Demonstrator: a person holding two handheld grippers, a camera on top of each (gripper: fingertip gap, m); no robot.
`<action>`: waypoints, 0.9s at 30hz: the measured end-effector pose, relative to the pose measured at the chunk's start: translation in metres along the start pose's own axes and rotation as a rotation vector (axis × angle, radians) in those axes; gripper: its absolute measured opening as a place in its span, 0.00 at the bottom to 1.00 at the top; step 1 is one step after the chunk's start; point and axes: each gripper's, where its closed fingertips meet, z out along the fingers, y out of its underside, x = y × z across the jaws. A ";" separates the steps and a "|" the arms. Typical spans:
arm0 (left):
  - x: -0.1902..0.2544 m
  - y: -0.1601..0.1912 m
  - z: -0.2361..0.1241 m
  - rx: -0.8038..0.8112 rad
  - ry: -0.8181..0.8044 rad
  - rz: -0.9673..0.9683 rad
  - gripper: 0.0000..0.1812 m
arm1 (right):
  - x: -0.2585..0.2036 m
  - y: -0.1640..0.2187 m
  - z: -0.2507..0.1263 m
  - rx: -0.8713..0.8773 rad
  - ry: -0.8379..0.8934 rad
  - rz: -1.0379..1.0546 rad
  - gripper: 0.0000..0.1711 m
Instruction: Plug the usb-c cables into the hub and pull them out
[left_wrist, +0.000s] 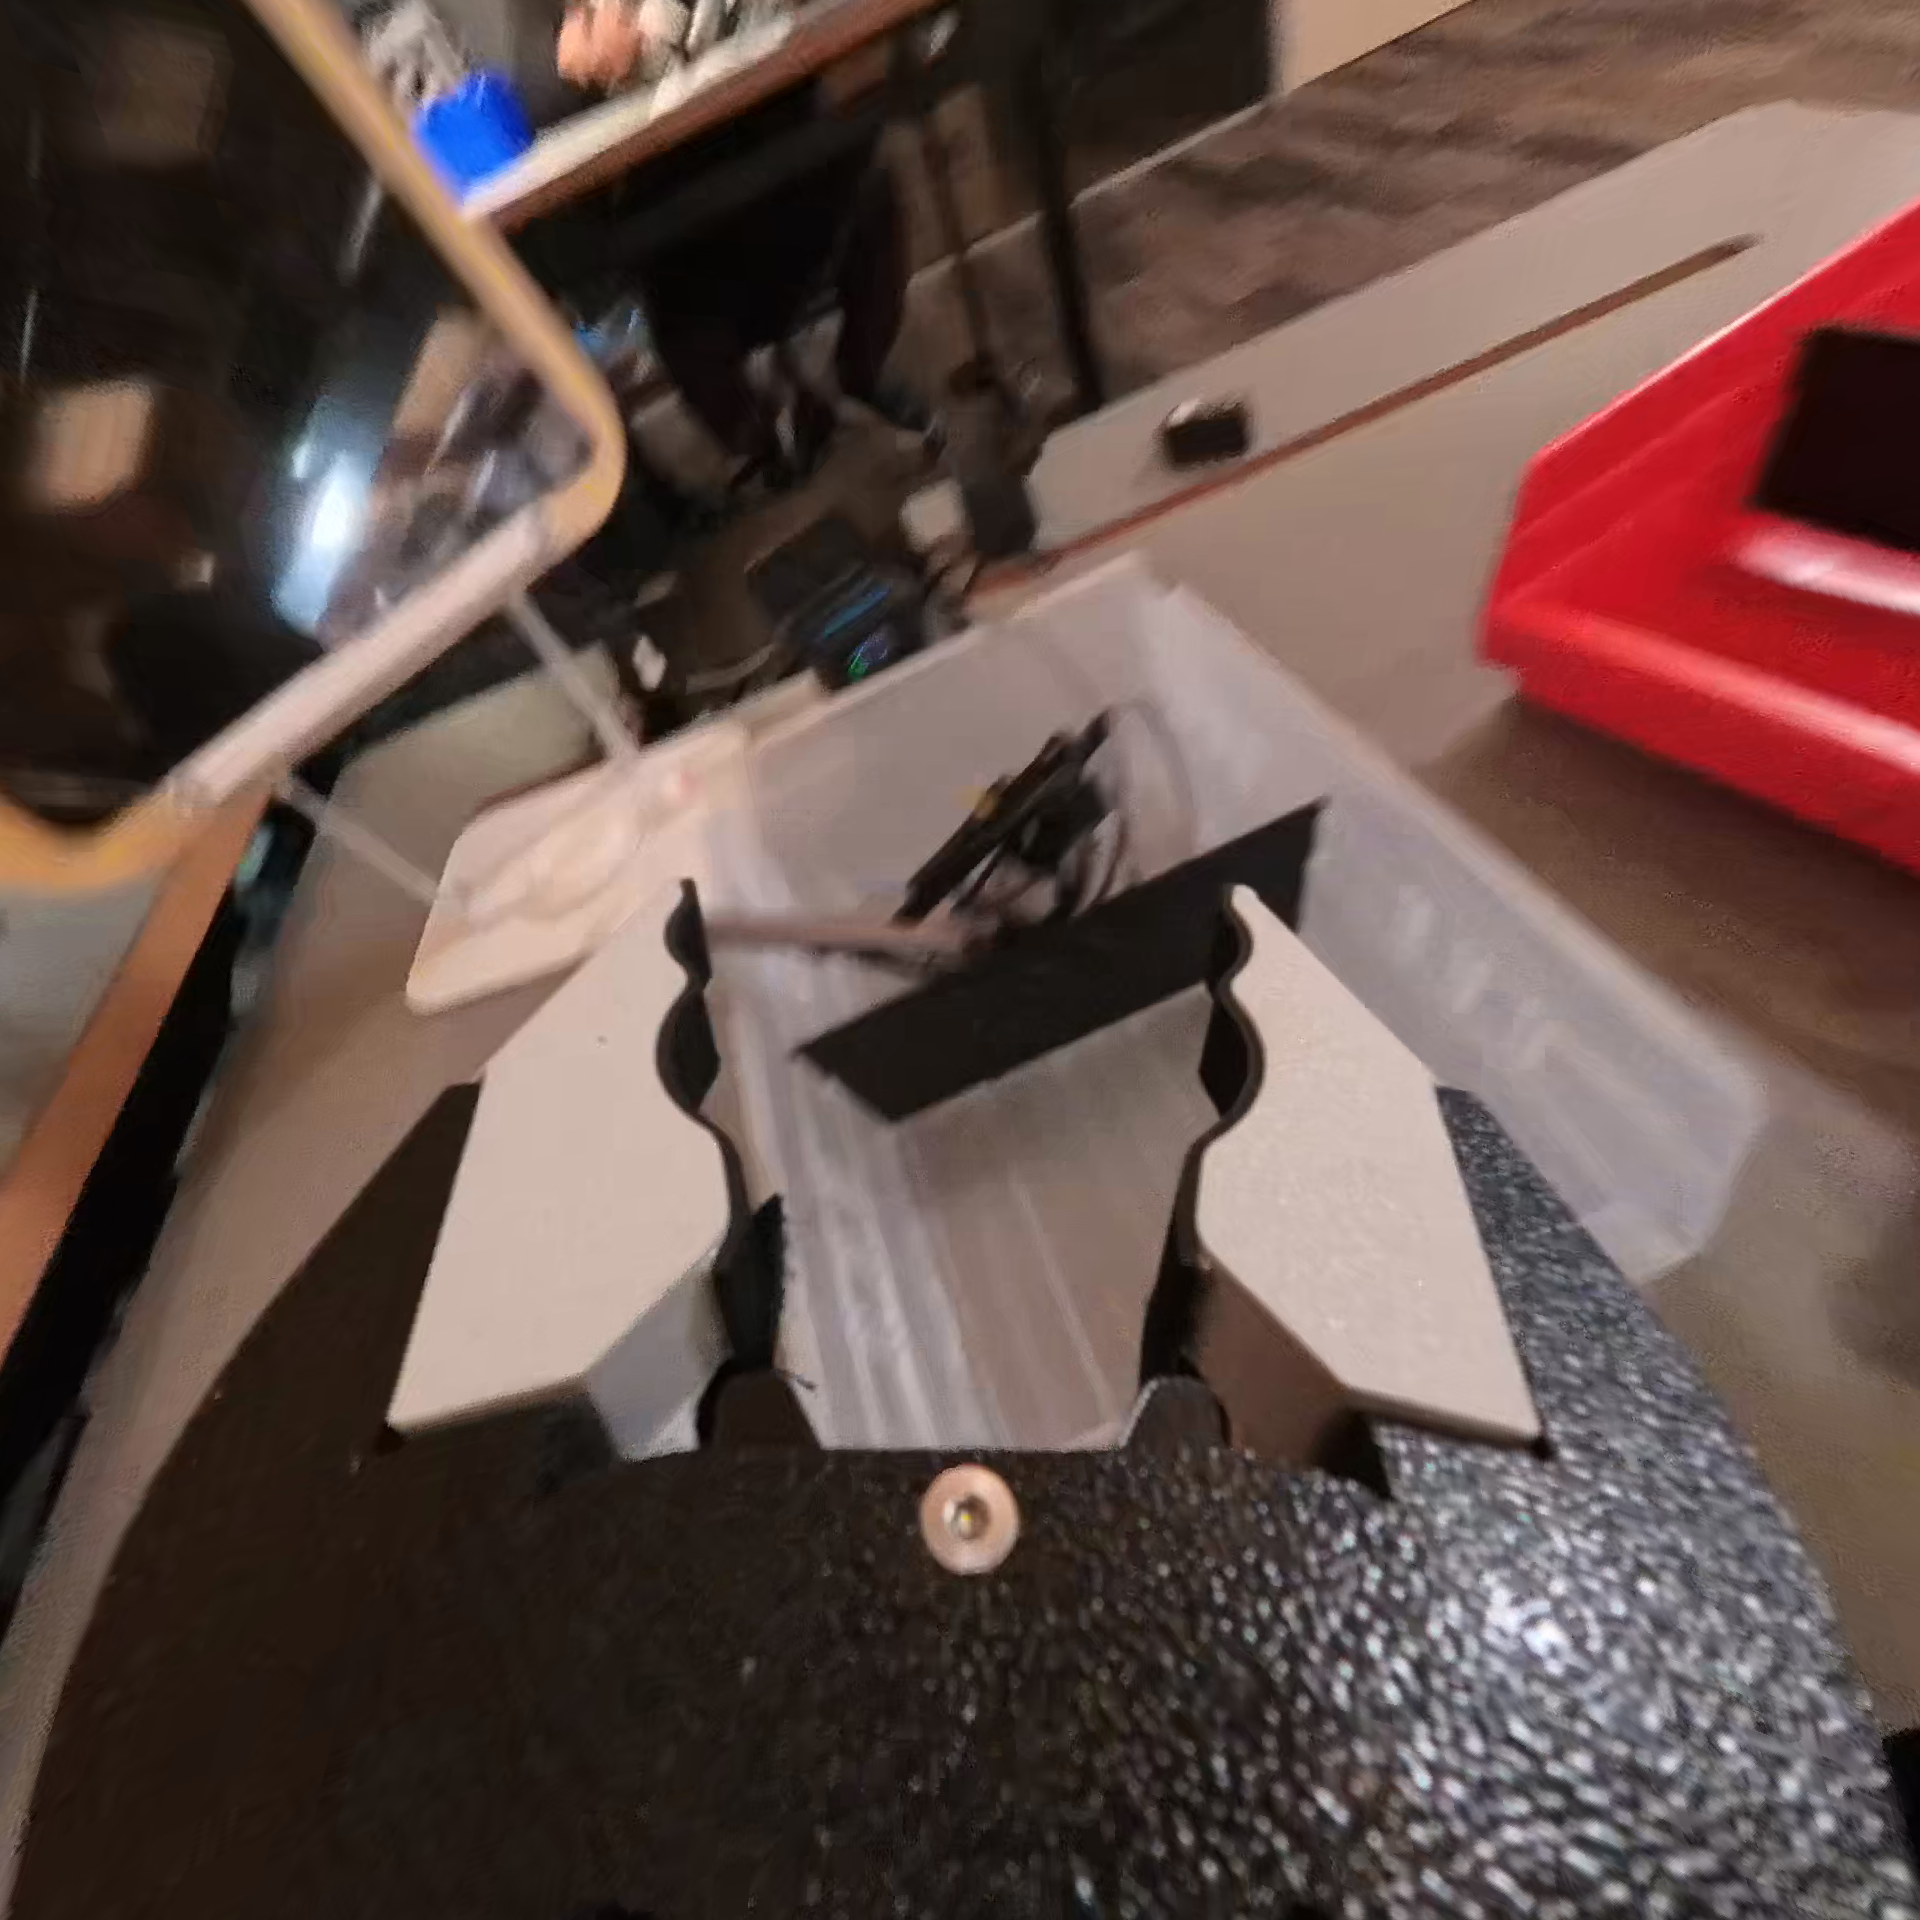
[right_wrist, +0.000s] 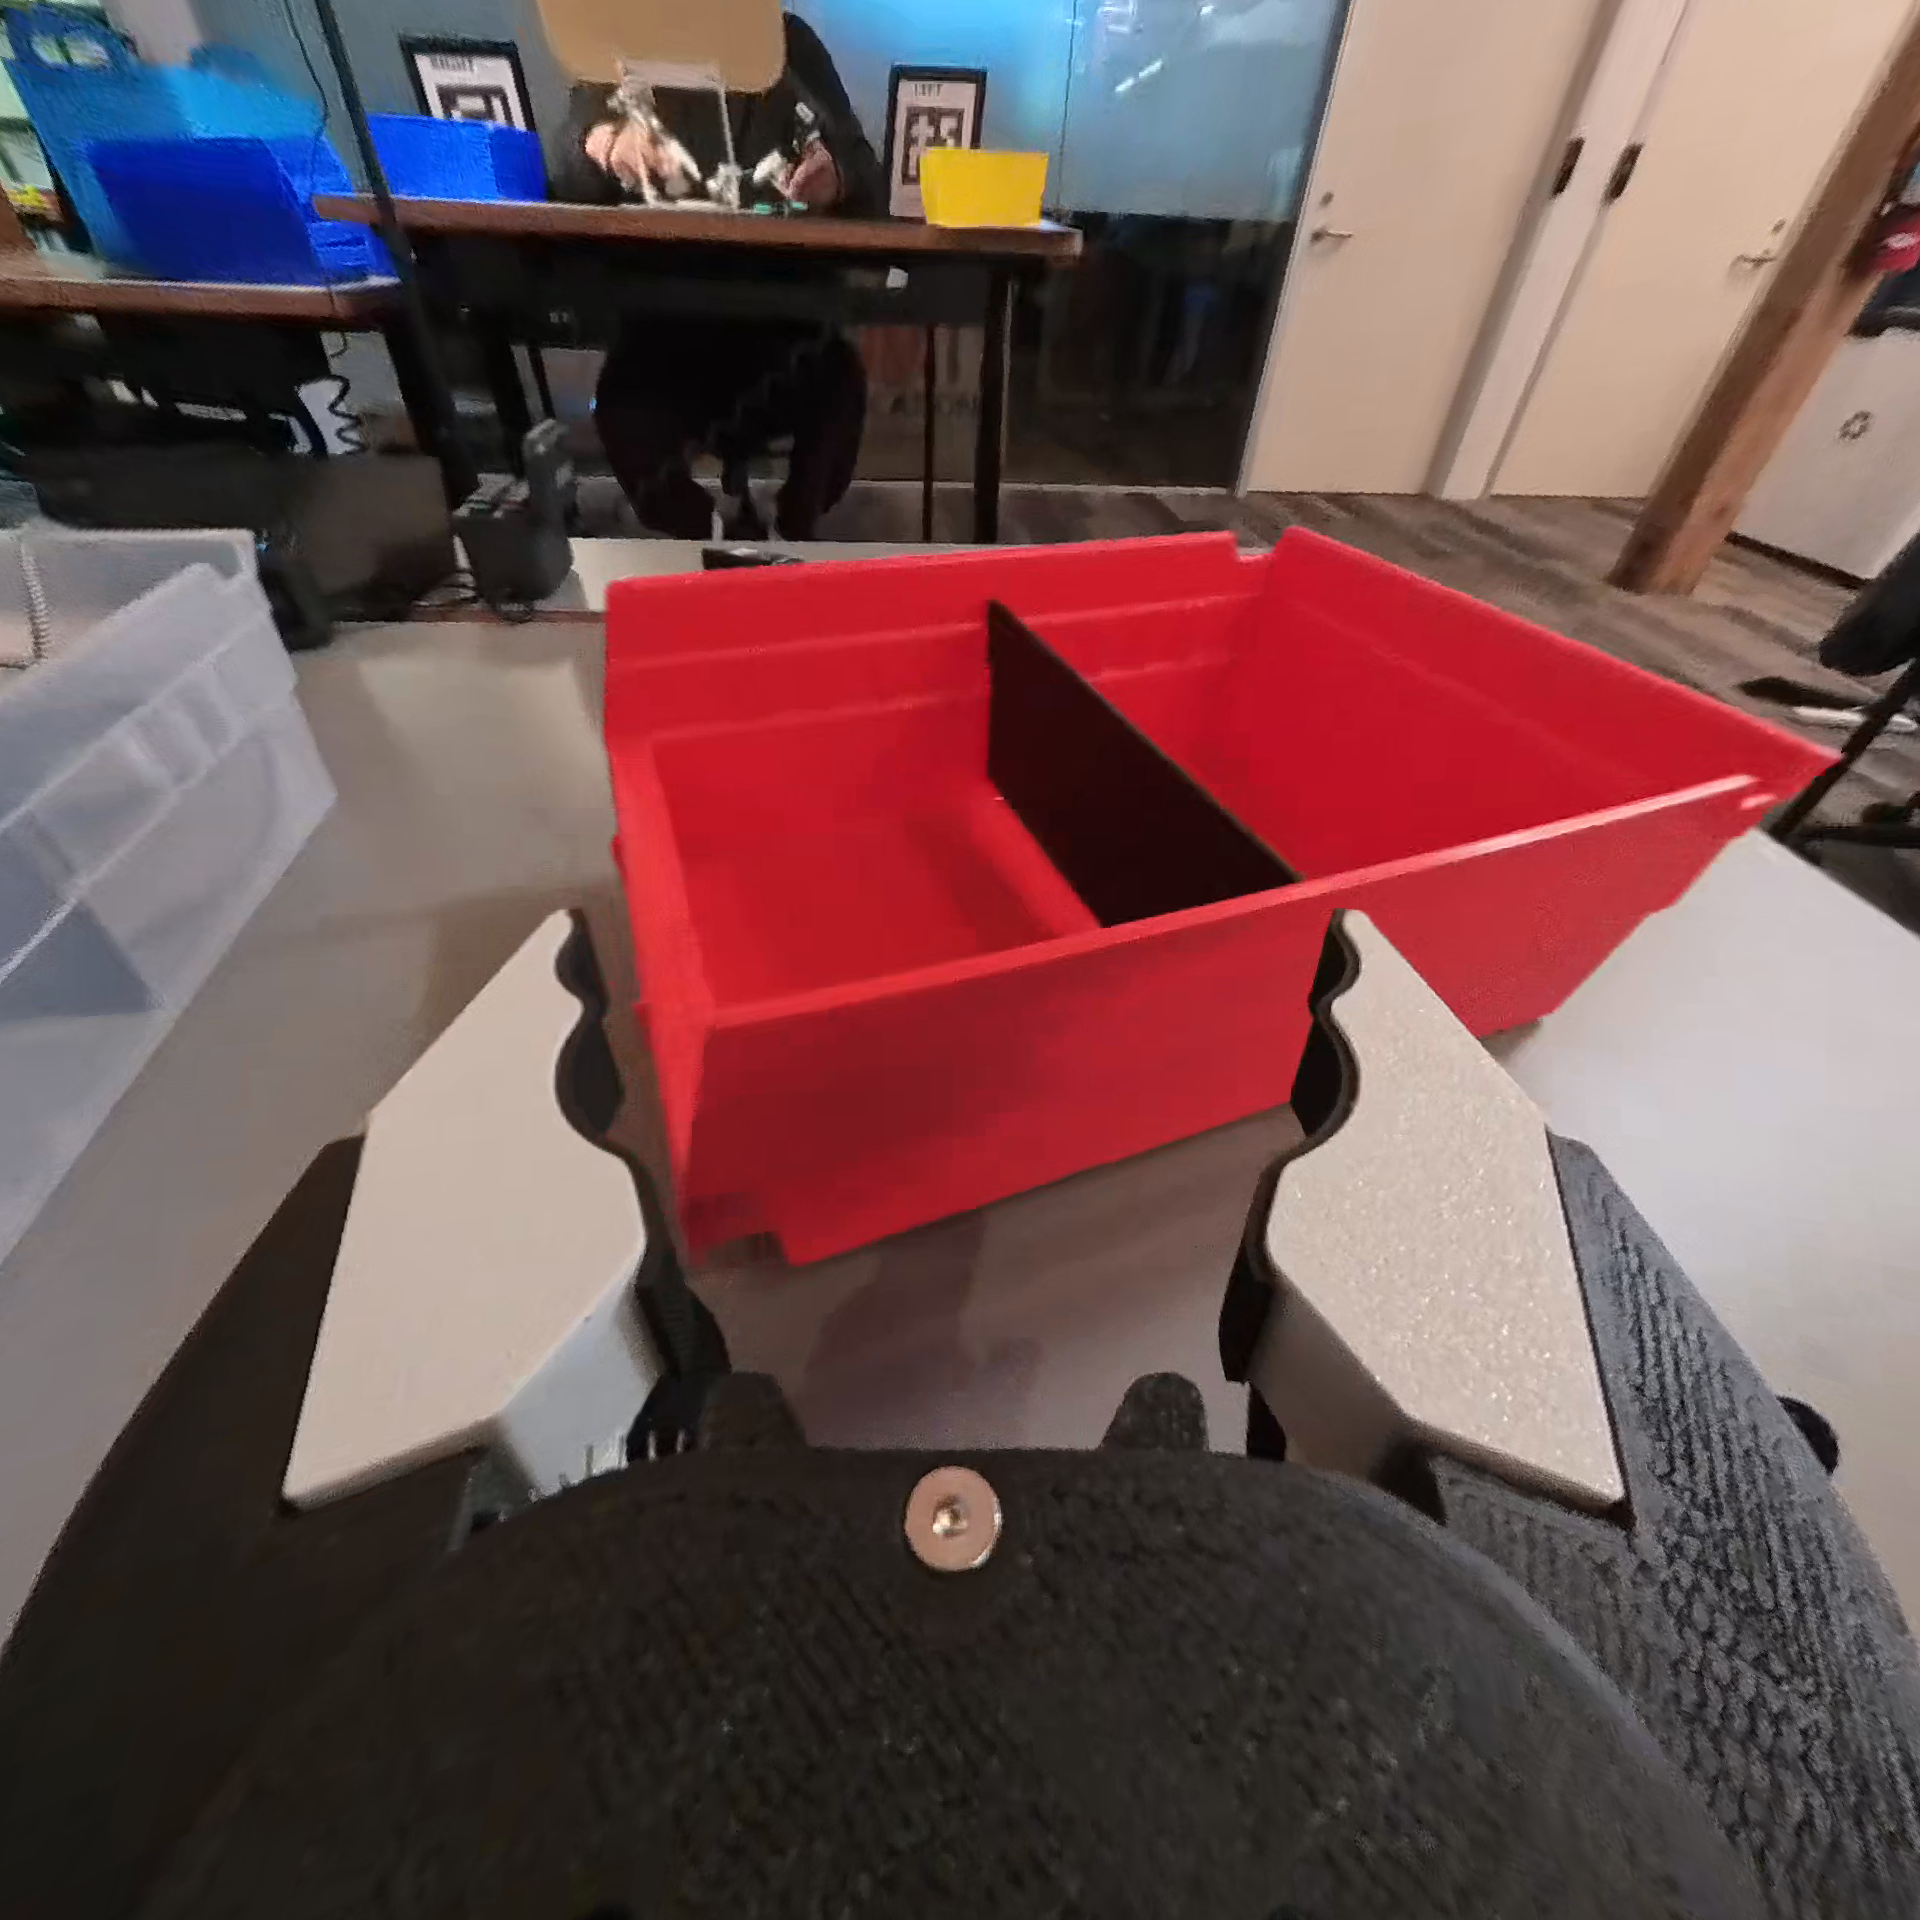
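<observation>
- The left gripper (left_wrist: 961, 1049) hangs over the clear bin (left_wrist: 1455, 935), jaws spread wide and holding nothing.
- Inside the clear bin, behind its black divider (left_wrist: 1060, 977), lies a dark tangle that I take for the cables (left_wrist: 1018, 821); a grey piece (left_wrist: 831, 935) lies just beside it, maybe the hub.
- I think the step is to reach in and pick one cable. It would go best to come down straight, clear of the divider, and pinch near the plug, not the loose cord.
- The right gripper (right_wrist: 951, 1029) faces the red bin (right_wrist: 987, 1091) next to the clear bin, jaws also spread and empty. Both its compartments look empty, with a black divider (right_wrist: 1122, 810) between them.
- The left view is blurred, so I cannot tell plugs from cord, nor count the cables.
- The bench (right_wrist: 436, 790) carries both bins; the clear bin's near wall is hidden by the gripper.
</observation>
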 end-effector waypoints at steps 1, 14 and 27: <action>-0.015 0.020 0.001 -0.051 -0.021 -0.043 0.54 | -0.005 0.002 0.001 0.003 0.003 -0.004 0.78; -0.041 0.116 0.023 -0.277 0.043 -0.176 0.37 | 0.083 0.033 -0.027 -0.148 0.155 -0.112 0.54; -0.059 0.144 0.019 -0.351 0.090 -0.234 0.03 | 0.195 0.044 -0.017 -0.293 -0.025 -0.020 0.02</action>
